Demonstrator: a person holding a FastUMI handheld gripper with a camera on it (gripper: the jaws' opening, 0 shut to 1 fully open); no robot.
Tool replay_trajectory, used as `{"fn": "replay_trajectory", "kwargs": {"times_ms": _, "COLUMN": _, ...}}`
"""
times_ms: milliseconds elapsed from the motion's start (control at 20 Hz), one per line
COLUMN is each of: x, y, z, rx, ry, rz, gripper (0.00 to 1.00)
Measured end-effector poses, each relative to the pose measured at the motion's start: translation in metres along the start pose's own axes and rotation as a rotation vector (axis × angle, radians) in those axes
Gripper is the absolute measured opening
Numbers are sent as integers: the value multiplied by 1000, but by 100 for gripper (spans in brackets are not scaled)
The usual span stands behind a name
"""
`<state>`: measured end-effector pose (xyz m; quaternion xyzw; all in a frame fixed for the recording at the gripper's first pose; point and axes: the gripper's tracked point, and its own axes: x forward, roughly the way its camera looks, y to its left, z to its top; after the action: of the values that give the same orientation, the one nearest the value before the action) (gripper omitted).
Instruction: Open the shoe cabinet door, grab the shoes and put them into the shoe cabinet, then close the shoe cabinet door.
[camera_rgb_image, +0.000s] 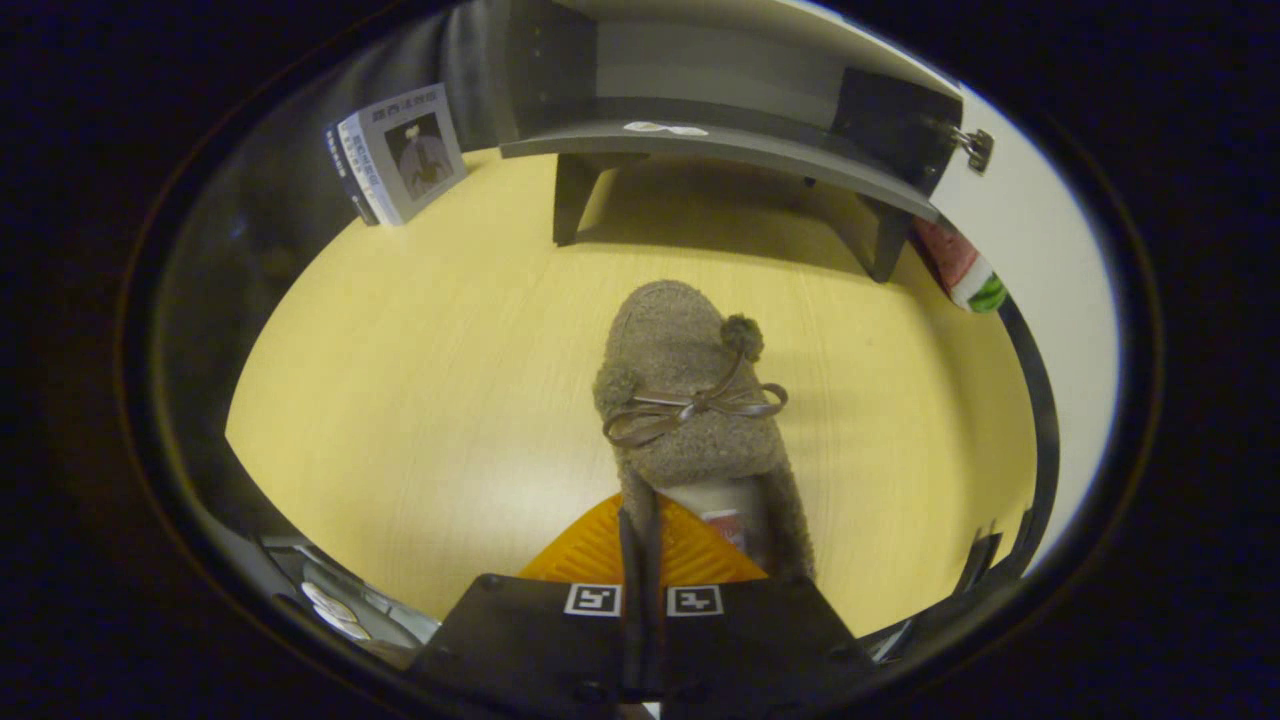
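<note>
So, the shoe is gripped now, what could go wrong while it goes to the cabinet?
1. The fingers pinch only the heel wall of the fuzzy brown slipper with a bow. The long toe hangs ahead, so it may swing or slip out.
2. The open dark grey shoe cabinet has a low shelf edge, and the toe might hit it.
3. The white cabinet door stands near the path.
</note>
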<state>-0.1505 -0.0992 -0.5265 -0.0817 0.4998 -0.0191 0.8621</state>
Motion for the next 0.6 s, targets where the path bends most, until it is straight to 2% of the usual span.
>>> {"fn": "replay_trajectory", "kwargs": {"times_ms": 350, "x": -34, "y": -31, "z": 54, "rx": 125, "ry": -115, "rz": -69, "gripper": 2}}
{"fn": "replay_trajectory", "kwargs": {"times_ms": 600, "x": -90, "y": -55, "z": 125, "rx": 194, "ry": -307, "rz": -150, "gripper": 3}}
